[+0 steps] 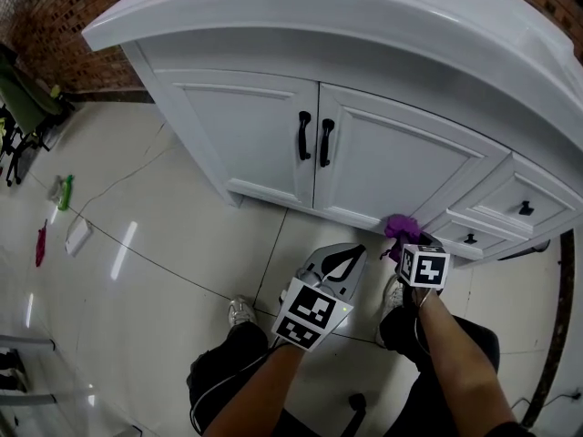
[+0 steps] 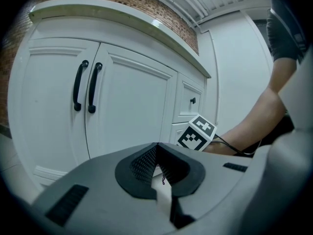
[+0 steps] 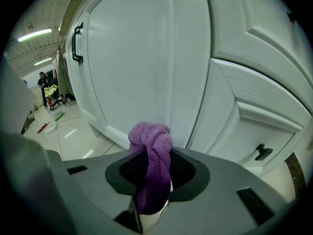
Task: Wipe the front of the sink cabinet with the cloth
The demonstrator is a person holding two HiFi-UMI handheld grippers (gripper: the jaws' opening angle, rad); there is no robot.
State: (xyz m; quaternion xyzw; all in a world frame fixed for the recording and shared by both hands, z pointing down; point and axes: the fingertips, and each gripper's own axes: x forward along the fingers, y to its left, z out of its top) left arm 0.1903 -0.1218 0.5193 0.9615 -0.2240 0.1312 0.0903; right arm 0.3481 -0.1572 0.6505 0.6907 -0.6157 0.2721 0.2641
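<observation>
The white sink cabinet point(image 1: 273, 135) has two doors with black handles point(image 1: 312, 137) and drawers at the right. A bunched purple cloth point(image 1: 399, 227) is pinched in my right gripper point(image 1: 405, 244), low by the cabinet's base where the right door meets the drawers. In the right gripper view the cloth point(image 3: 151, 155) sticks out between the jaws, close to the door panel point(image 3: 146, 62); whether it touches is unclear. My left gripper point(image 1: 346, 260) hangs over the floor in front of the doors, jaws together and empty point(image 2: 156, 168).
Glossy tiled floor point(image 1: 137, 244) spreads to the left, with small items point(image 1: 64, 192) lying on it and a cable across it. The person's shoes point(image 1: 241, 312) stand just before the cabinet. A brick wall point(image 1: 55, 25) runs behind.
</observation>
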